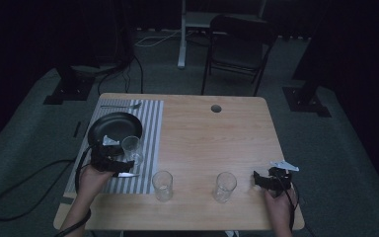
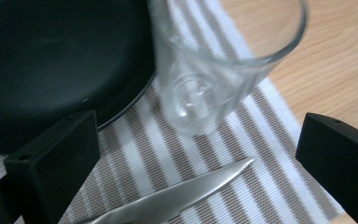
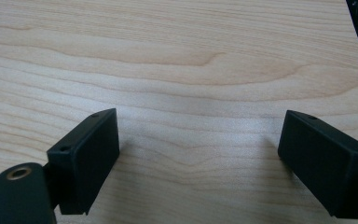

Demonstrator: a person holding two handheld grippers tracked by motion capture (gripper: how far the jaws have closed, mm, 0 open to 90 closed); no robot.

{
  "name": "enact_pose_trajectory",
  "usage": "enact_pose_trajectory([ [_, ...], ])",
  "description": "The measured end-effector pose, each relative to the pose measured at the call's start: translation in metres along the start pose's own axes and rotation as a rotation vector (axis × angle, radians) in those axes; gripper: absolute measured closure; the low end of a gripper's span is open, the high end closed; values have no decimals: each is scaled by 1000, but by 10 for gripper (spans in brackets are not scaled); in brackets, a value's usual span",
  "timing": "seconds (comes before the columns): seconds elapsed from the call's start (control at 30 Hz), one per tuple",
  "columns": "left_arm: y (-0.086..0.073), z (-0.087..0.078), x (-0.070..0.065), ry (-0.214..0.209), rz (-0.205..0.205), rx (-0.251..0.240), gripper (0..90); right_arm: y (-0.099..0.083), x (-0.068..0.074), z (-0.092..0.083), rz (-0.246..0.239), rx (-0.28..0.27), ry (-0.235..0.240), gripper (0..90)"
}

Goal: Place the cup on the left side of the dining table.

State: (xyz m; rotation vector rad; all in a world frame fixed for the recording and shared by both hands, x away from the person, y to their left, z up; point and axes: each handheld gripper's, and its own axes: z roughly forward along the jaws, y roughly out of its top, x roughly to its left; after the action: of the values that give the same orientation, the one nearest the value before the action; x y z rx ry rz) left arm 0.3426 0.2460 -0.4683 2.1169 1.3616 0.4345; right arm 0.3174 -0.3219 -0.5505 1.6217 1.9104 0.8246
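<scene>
L gripper [image 1: 123, 165] at front-left of table [image 1: 212, 143], over striped placemat [image 1: 150, 123]; jaws wide apart, nothing clamped btwn them. In left gripper view, clear glass [image 2: 205, 70] standing upright on mat just ahead of the jaws, not touched by either pad. Glass base on stripes, right next to rim of black plate [image 2: 51, 60]; touching or not, can't tell. Knife [image 2: 177, 196] lying flat on mat below/near the jaws, tip pointing toward right jaw, blade btwn the two pads in view but under them, no contact seen. In high view same glass [image 1: 132, 148] sits at front-right edge of plate [image 1: 114, 126], gripper just beside it; knife [image 1: 127, 175] seen as bright sliver by the hand [image 1: 94, 180].

Fork-like utensil [image 1: 121, 105] at far edge of mat, behind plate; too small to be sure.

Two more glasses on bare wood near front edge: one [image 1: 162, 185] just off mat's right edge, other [image 1: 225, 186] further right, well apart from each other.

R gripper [image 1: 256, 180] at front-right of table, near second glass but apart. Jaws spread wide, empty, bare wood grain btwn them in right gripper view. R hand [image 1: 279, 202] behind it at table edge.
</scene>
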Motion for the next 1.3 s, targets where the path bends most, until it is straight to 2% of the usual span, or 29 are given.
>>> enact_pose_trajectory([
  [0.1,-7,-3,3,-24,-28,-24,2,0,0,0,0,0,0,120],
  [0.27,-20,-4,6,0,-5,-15,2,0,0,0,0,0,0,120],
  [0.5,-46,-3,15,24,-46,-14,2,0,0,0,0,1,0,120],
  [0.6,-52,-4,18,25,-47,-11,2,0,0,0,3,1,0,120],
  [0.73,-67,-6,25,53,-78,-17,2,0,0,0,3,1,0,120],
  [1.0,-87,-6,34,95,-142,-31,2,0,0,0,3,1,0,120],
  [1.23,-98,-7,40,150,-161,-49,2,0,0,0,3,1,0,120],
  [1.3,-100,-7,41,154,-172,-58,2,0,0,0,3,1,0,120],
])
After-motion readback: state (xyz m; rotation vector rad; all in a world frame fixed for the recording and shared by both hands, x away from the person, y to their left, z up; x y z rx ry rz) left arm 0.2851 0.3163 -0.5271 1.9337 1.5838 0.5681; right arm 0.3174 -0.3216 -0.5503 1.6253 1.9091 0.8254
